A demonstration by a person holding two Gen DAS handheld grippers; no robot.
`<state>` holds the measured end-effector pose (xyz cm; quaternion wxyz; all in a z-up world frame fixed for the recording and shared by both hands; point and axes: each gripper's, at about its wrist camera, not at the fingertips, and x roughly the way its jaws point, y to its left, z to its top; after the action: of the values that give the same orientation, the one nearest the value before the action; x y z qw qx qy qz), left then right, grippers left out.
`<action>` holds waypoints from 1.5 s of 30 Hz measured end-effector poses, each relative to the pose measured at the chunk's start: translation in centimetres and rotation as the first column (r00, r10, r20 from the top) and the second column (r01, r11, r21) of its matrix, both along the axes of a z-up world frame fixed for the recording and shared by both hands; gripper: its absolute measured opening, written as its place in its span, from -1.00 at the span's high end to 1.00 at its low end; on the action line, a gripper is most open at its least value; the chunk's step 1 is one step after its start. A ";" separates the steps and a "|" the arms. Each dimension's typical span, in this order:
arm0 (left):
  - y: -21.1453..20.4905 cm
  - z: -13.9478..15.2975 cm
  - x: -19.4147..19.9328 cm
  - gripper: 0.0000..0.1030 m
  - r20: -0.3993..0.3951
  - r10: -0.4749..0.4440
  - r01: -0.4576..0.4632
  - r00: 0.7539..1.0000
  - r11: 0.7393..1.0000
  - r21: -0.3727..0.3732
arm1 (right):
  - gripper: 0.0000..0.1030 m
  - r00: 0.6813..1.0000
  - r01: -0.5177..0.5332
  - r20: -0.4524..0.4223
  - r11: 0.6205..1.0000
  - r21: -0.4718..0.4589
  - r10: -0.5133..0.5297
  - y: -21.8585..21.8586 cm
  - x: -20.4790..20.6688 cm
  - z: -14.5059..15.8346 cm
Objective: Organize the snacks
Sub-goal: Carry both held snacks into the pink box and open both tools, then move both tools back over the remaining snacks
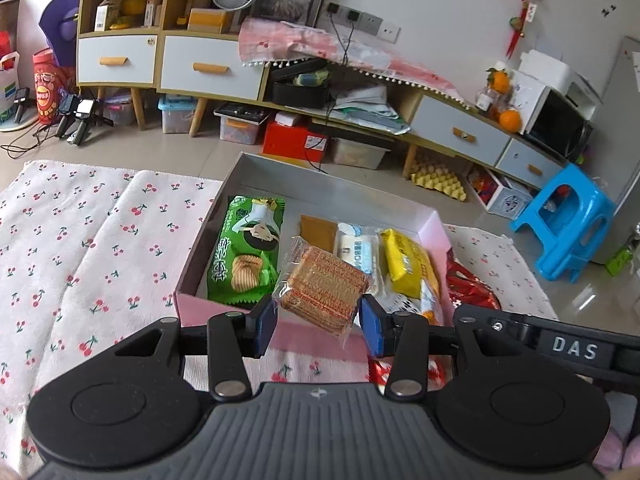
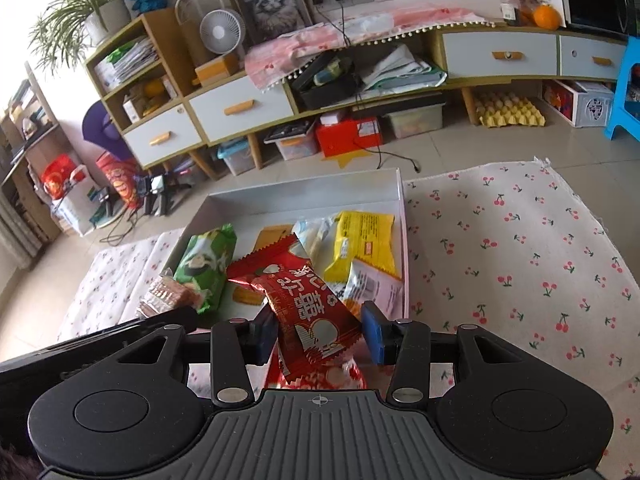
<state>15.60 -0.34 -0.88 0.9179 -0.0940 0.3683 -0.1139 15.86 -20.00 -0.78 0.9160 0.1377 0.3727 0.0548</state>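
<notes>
A shallow white box (image 1: 264,168) with pink outer walls sits on the cherry-print cloth. It holds a green biscuit pack (image 1: 246,250), a white pack (image 1: 356,250), a yellow pack (image 1: 408,258) and a brown square packet (image 1: 318,232). My left gripper (image 1: 318,326) is shut on a clear-wrapped stack of brown crackers (image 1: 324,286), held above the box's near edge. My right gripper (image 2: 318,336) is shut on a red snack packet (image 2: 308,308), held over the box (image 2: 304,188). The crackers (image 2: 168,294) and green pack (image 2: 206,266) also show in the right wrist view.
The cherry-print cloth (image 1: 80,248) spreads left of the box and also right of it (image 2: 520,264). More red packets (image 1: 472,288) lie right of the box. A long cabinet (image 1: 208,68), storage bins, a blue stool (image 1: 560,220) and tiled floor lie beyond.
</notes>
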 end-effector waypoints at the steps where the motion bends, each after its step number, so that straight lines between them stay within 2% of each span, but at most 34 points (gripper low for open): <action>1: -0.1 -0.1 0.2 0.19 0.000 0.003 -0.003 1.000 1.000 0.004 | 0.16 1.000 0.007 0.000 1.000 0.004 -0.007 0.0 0.2 -0.1; 6: -0.5 -0.8 0.9 0.19 -0.013 0.025 -0.025 1.000 0.999 0.024 | 0.16 1.000 0.027 0.009 0.999 -0.016 -0.027 -0.2 1.2 -0.8; 18: -0.8 -1.3 1.5 0.17 -0.005 0.033 -0.032 0.999 0.999 0.039 | 0.11 0.999 0.045 0.012 0.999 0.004 -0.045 -0.3 1.8 -1.8; 19: -0.9 -1.3 1.3 0.07 0.001 0.033 -0.033 0.999 0.999 0.040 | 0.10 0.999 0.043 0.025 0.999 0.020 -0.043 -0.4 1.7 -1.7; 20: -0.9 -1.2 1.3 -0.14 0.009 0.042 -0.043 0.999 0.998 0.045 | 0.05 0.999 0.042 0.026 0.999 0.035 -0.043 -0.5 1.7 -1.6; 22: -1.0 -1.1 1.2 -0.28 0.021 0.049 -0.050 0.999 0.998 0.050 | -0.23 0.999 0.041 0.019 0.998 0.050 -0.042 -0.7 1.6 -1.4; 24: -1.1 -1.0 1.2 -0.30 0.018 0.040 -0.041 0.999 0.997 0.058 | -0.25 0.999 0.041 0.019 0.999 0.035 -0.041 -0.6 1.5 -1.3; 29: -1.1 -0.7 1.0 -0.50 0.020 0.035 -0.036 0.999 0.997 0.070 | -0.26 1.000 0.027 0.007 1.000 0.014 -0.027 -0.6 1.1 -1.1; 33: -0.9 -0.5 0.6 -0.60 0.001 0.030 -0.030 1.000 0.998 0.057 | -0.35 1.000 0.024 0.013 1.000 0.003 -0.024 -0.7 0.4 -0.5; 38: -0.9 -0.1 -0.4 -0.76 -0.021 -0.007 0.009 1.000 0.996 0.091 | -0.45 1.000 -0.001 -0.002 1.000 0.018 0.001 -1.2 -0.6 0.0; 45: 0.3 0.5 -2.1 -0.89 -0.017 -0.041 0.043 0.999 0.987 0.156 | -0.60 0.998 -0.057 -0.019 0.998 -0.022 0.056 -2.0 -2.7 0.4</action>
<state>13.46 -0.07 -0.34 0.9173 -0.0149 0.3843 -0.1035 13.16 -22.05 -0.35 0.9121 0.1173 0.3855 0.0751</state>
